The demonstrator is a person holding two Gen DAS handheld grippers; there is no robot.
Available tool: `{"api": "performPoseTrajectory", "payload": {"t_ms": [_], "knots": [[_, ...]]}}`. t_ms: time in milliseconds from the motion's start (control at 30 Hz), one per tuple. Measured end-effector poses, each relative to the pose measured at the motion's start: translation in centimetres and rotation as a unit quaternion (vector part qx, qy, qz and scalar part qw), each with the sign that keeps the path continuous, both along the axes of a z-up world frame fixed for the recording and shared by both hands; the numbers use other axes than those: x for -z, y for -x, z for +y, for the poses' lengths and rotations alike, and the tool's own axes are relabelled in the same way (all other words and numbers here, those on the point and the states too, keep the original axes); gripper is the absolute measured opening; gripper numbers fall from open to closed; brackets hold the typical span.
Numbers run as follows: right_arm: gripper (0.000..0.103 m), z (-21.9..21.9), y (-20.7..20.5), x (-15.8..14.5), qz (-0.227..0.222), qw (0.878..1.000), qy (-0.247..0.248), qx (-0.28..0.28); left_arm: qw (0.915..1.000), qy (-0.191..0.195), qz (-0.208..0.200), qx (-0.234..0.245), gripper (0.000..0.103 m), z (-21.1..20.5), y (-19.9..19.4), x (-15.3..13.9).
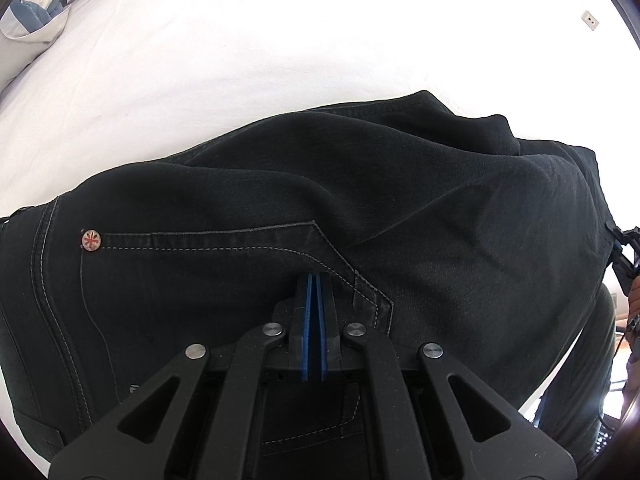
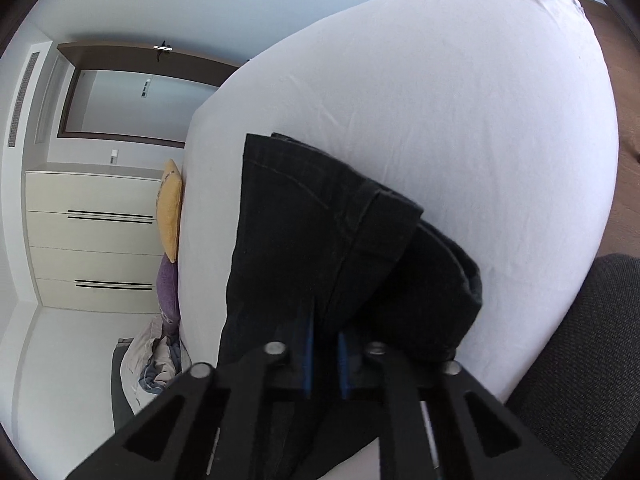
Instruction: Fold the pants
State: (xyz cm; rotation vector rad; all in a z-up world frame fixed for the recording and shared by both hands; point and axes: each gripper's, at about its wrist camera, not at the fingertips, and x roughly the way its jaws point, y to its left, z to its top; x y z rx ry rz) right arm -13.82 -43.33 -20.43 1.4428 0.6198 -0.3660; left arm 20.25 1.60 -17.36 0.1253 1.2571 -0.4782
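Observation:
Black jeans (image 1: 280, 208) lie across a white bed sheet (image 1: 240, 60). In the left wrist view the seat with a back pocket and a metal rivet (image 1: 91, 240) fills the lower half. My left gripper (image 1: 314, 280) is shut, its blue pads pressed together at the pocket's edge, pinching the denim. In the right wrist view the leg ends of the jeans (image 2: 320, 232) hang folded over my right gripper (image 2: 324, 332), which is shut on the cloth between its blue pads. The right gripper also shows at the right edge of the left wrist view (image 1: 624, 248).
The white mattress (image 2: 440, 100) takes up most of the right wrist view. A yellow pillow (image 2: 170, 208), a purple pillow (image 2: 168, 288) and a crumpled duvet (image 2: 156, 360) lie at its head. A white drawer unit (image 2: 92, 240) stands beyond. A dark grey fabric surface (image 2: 592, 352) is at lower right.

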Motion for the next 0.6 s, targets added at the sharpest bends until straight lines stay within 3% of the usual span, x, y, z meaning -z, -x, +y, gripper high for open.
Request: {"api": "performPoseTrajectory", "payload": {"t_ms": [167,233,333,500,600], "knots": [[0.007,1.2,0.6,-5.4,0.01,0.994,0.108,-0.03,1.0,0.009,0.004,0.0,0.002,0.5,-0.1,0.4],[0.006,1.4,1.8,-6.5,0.01,0.992,0.126,-0.024,0.9998,0.017,0.007,-0.002,0.002,1.0,-0.4,0.2],[0.005,1.6,3.2,-5.6,0.031,0.992,0.121,-0.014,0.9995,0.029,0.011,-0.008,0.002,1.7,-0.6,0.2],[0.009,1.8,2.8,-2.3,0.03,0.997,0.057,-0.043,0.9996,0.025,0.005,-0.011,0.002,2.2,-0.6,0.1],[0.022,2.4,2.6,-1.7,0.042,0.997,0.046,-0.038,0.9997,0.02,0.001,-0.011,0.002,2.2,-0.4,0.0]]}}
